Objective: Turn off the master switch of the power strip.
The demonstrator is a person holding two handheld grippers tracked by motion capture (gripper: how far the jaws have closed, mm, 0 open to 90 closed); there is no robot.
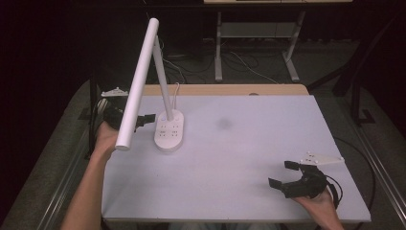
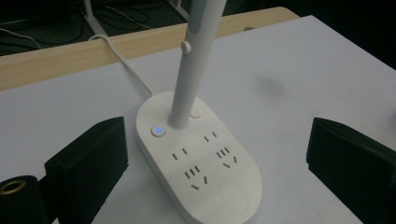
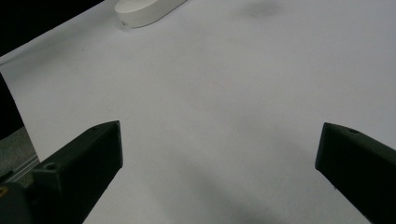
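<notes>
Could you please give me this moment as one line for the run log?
left gripper: open, beside lamp base, not touching | right gripper: open, holding nothing, over table | lamp button: lit blue

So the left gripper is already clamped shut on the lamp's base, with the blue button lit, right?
Not quite. The left gripper is open, its jaws apart on either side of the lamp base, not touching it, as the left gripper view shows. The blue button is lit.

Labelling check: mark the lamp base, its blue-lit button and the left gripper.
lamp base (image 2: 205,182), left gripper view, on its flat socket face.
blue-lit button (image 2: 158,131), left gripper view, on the lit centre.
left gripper (image 1: 149,118), high view, midway between its fingertips.
</notes>
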